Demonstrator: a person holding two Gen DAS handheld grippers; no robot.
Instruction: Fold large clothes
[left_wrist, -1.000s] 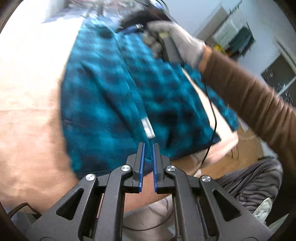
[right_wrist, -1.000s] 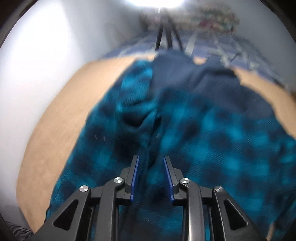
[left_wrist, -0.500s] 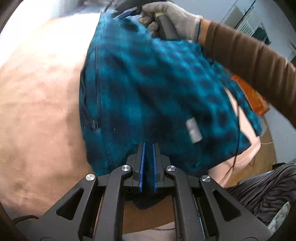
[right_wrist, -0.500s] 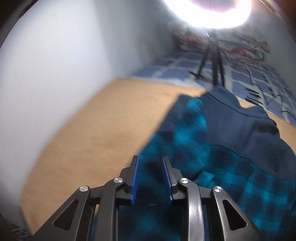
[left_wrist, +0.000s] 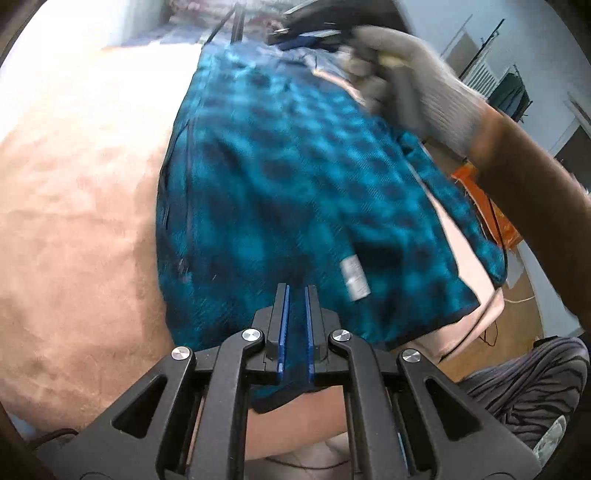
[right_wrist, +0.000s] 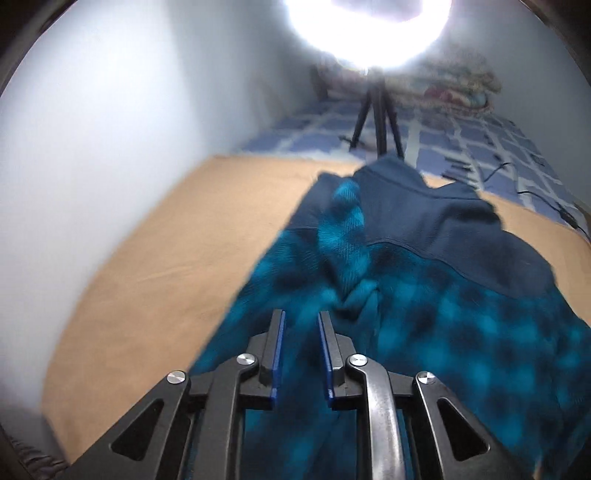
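Fuzzy matt fleece jacket (left_wrist: 280, 192) lies on a napped tan blanket (left_wrist: 74, 206).

Both wrist views look close along the shared jacket (left_wrist: 295, 192); opposite ends.

left gripper (left_wrist: 295, 325): jaws nearly closed | right gripper (right_wrist: 300, 350): jaws slightly parted
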